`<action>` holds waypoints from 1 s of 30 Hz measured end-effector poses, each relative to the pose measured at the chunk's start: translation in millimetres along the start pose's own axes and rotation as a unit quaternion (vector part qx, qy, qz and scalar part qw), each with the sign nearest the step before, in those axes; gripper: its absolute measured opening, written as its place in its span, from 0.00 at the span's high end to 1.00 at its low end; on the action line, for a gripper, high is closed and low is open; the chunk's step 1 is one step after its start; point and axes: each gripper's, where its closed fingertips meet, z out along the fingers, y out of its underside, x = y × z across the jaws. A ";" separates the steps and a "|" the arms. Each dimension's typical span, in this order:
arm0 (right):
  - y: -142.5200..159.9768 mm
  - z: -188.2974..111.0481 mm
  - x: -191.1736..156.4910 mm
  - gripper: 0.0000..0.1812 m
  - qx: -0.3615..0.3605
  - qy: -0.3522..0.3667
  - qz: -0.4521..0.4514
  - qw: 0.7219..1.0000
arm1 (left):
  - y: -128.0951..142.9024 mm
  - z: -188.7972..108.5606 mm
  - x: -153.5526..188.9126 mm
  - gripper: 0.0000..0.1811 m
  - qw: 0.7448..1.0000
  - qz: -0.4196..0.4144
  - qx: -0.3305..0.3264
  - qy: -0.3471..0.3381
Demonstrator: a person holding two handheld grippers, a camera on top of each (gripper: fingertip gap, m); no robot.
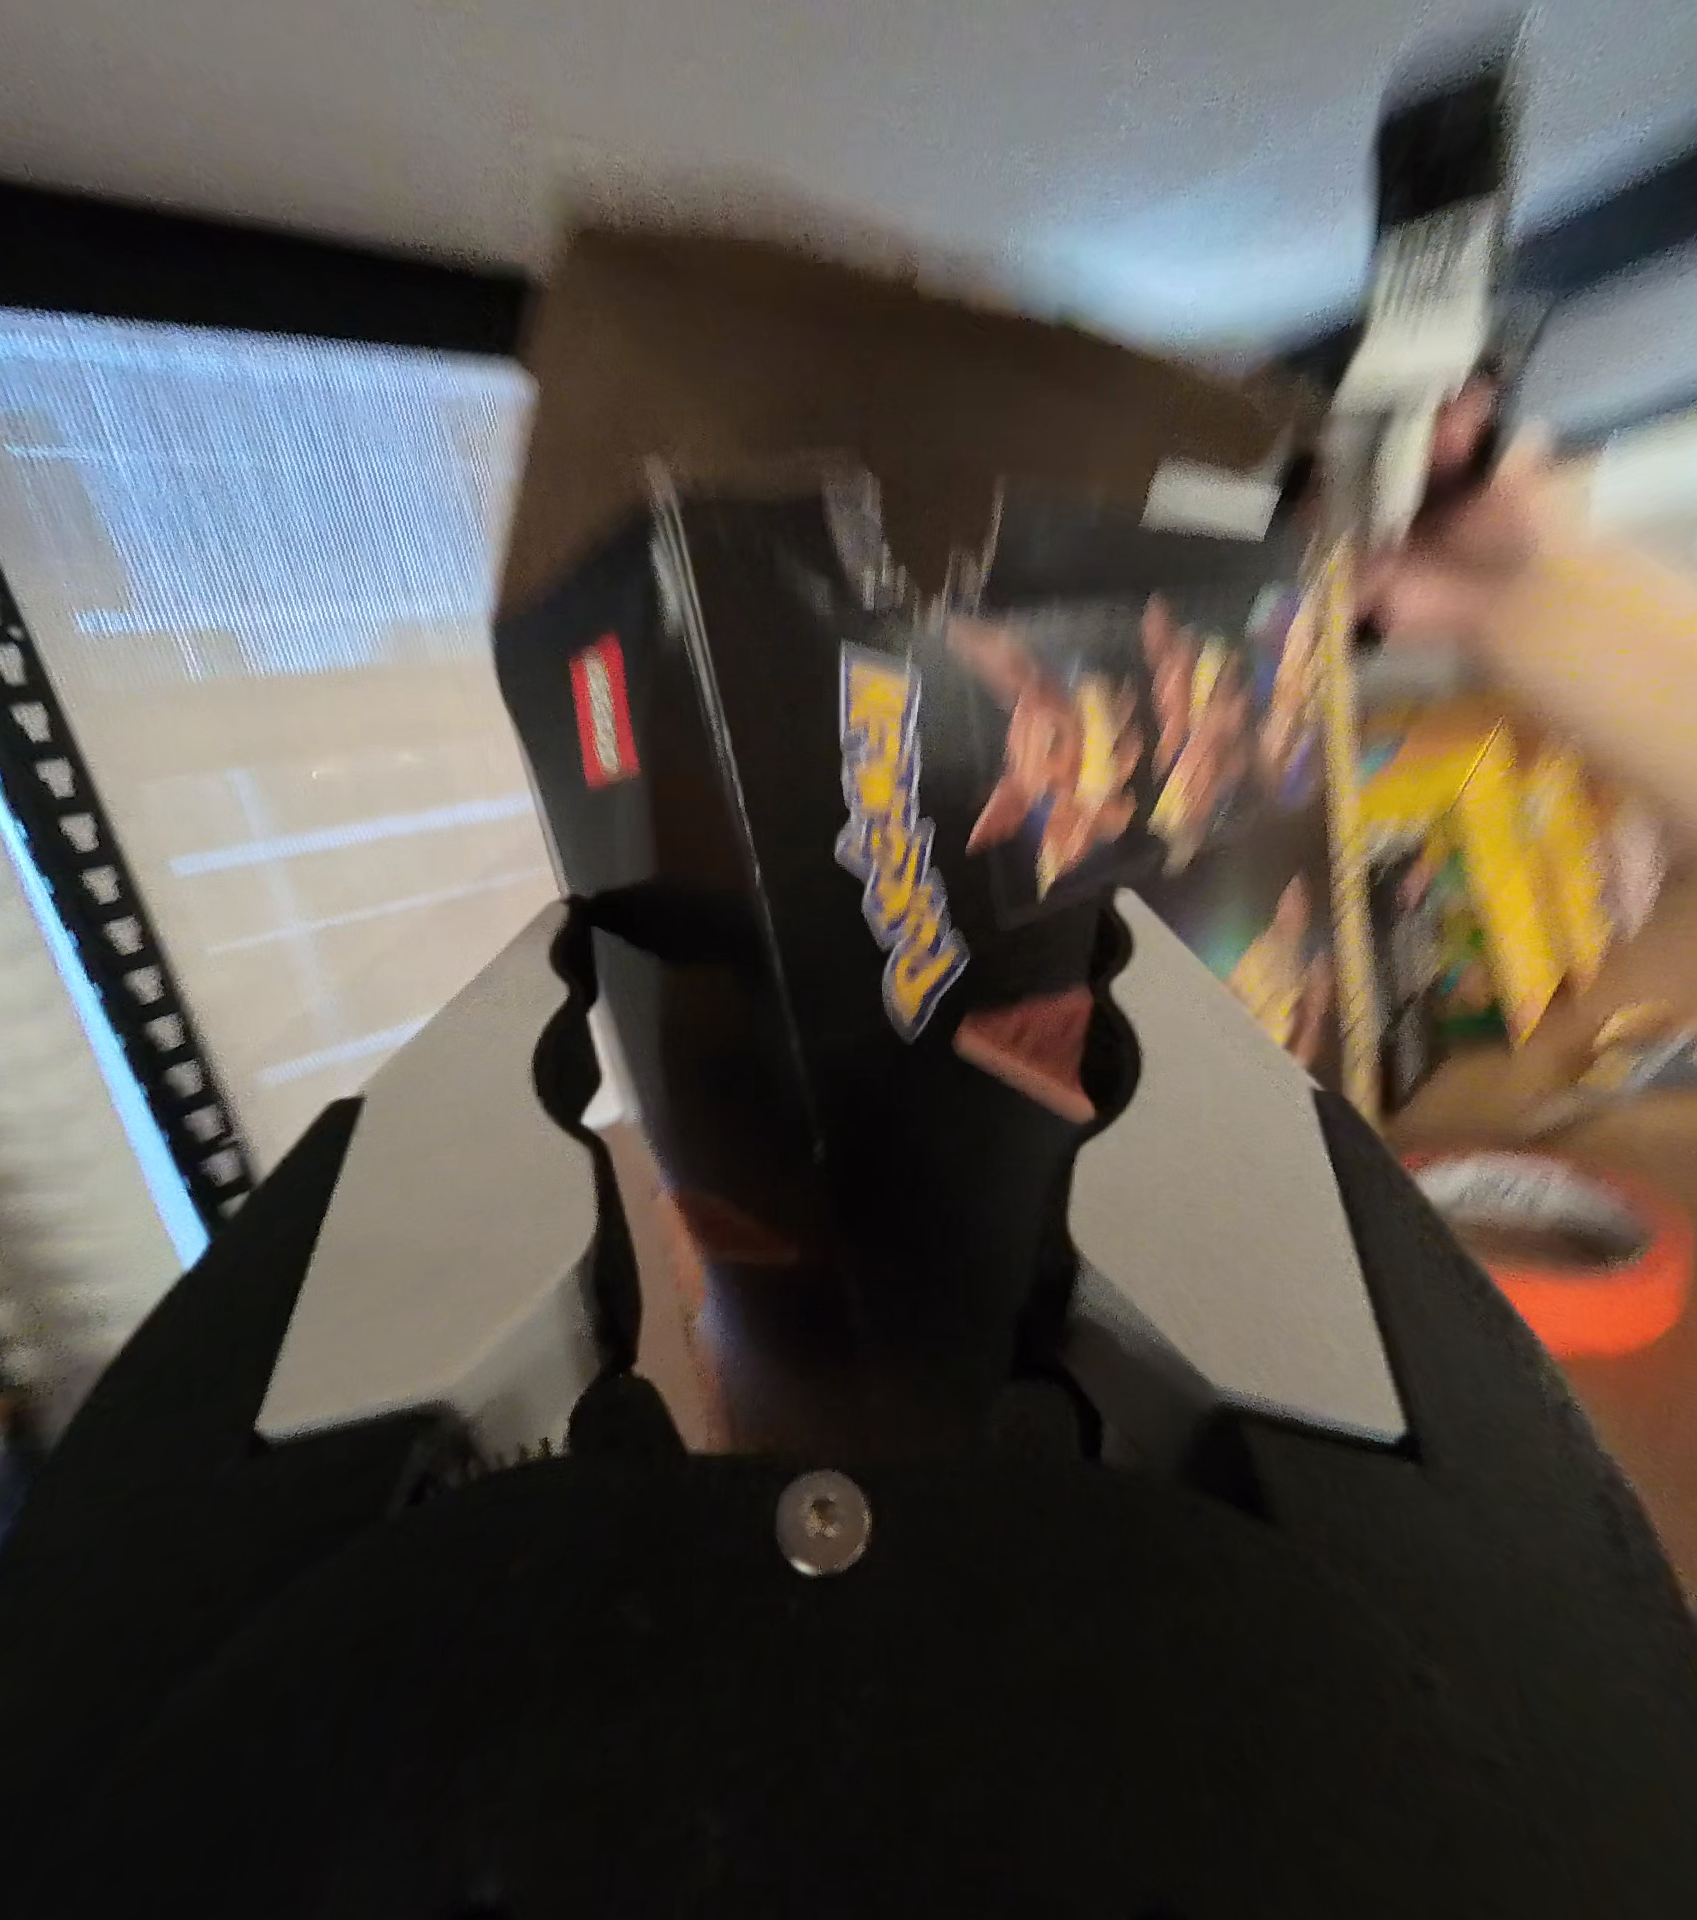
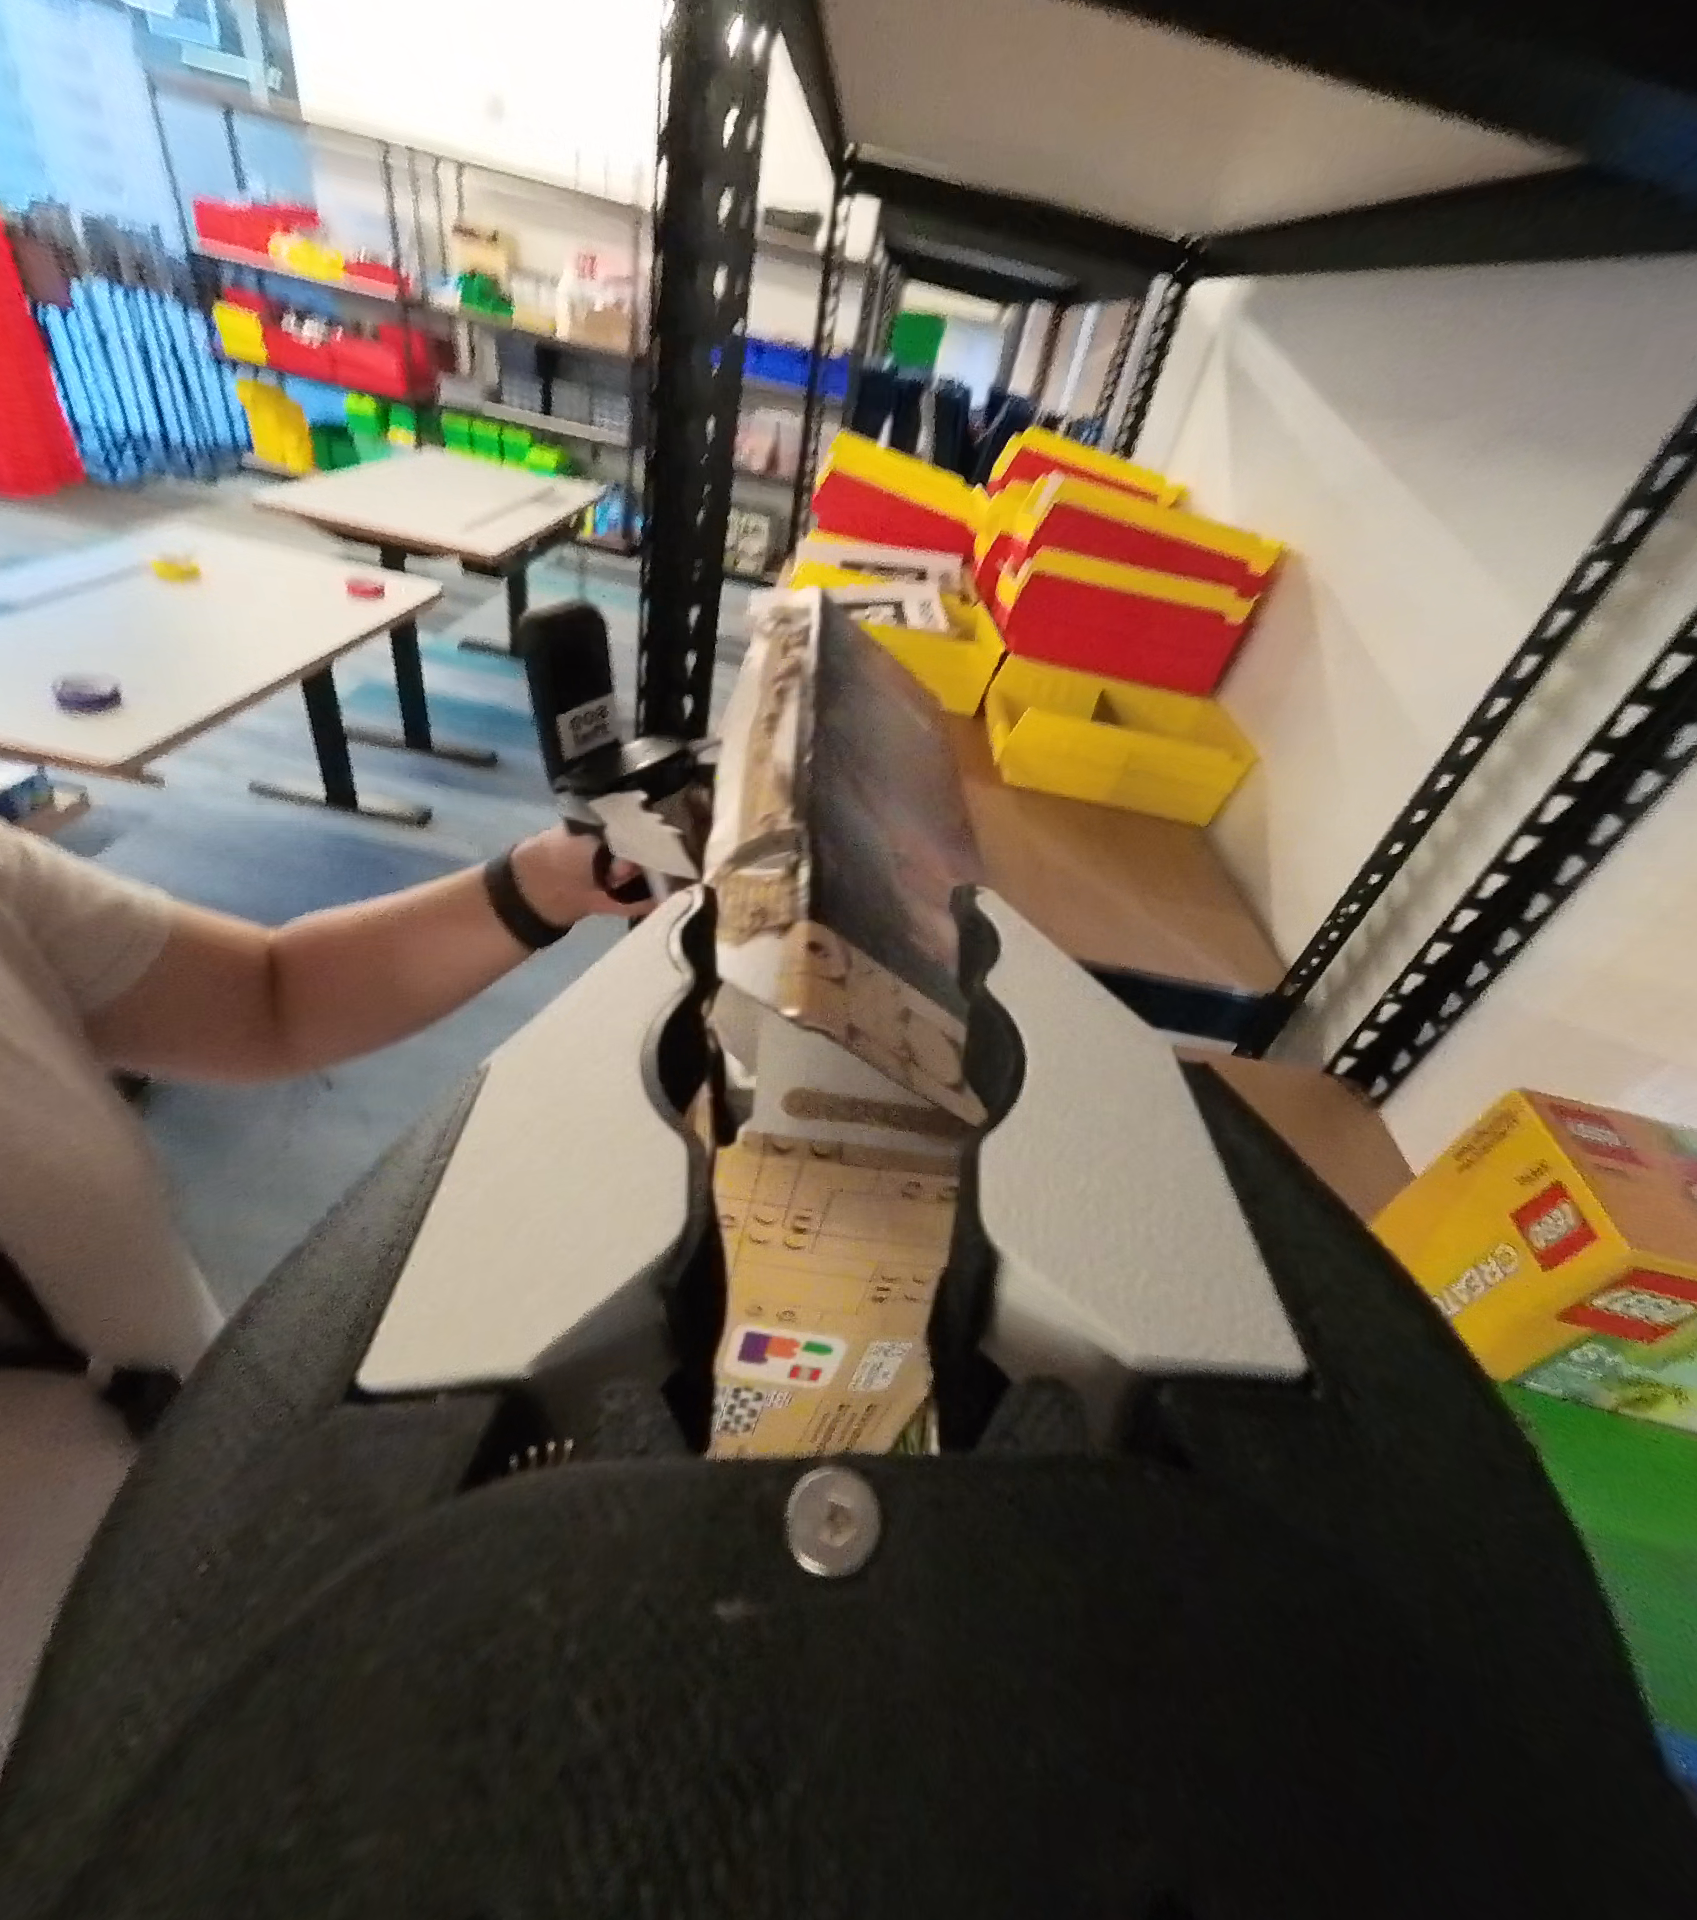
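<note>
Both grippers are clamped on one dark box: the left gripper [image 1: 839, 997] pinches one end [image 1: 782, 748], the right gripper [image 2: 833, 997] the opposite tan-printed end [image 2: 854, 831], with the box carried in the air beside a black shelf rack [image 2: 698, 416]. Held only by its ends, the box could buckle or slip if the two hands drift apart. Heavy blur hides the left view's surroundings.

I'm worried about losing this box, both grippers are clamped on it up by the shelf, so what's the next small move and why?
Probably ease the box forward and down toward the bare wooden shelf board, slowly. The right gripper and left gripper each pinch only one end of it, it hangs tilted in the air, and yellow bins fill the back of that shelf. The left view is blurred.
</note>
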 end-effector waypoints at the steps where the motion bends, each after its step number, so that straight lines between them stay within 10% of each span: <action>1: -2.4 -4.4 2.3 0.76 0.014 0.004 0.008 1.000 | -10.1 -3.8 1.6 0.49 1.000 -0.019 0.022 0.000; 12: 16.5 6.6 0.7 0.76 -0.017 0.004 0.054 0.998 | -110.2 11.2 -14.9 0.55 0.993 -0.057 0.096 -0.026; 30: 1.3 33.6 -13.9 0.81 -0.213 0.052 -0.071 0.973 | -81.4 30.1 -4.7 0.78 0.992 0.115 -0.043 0.036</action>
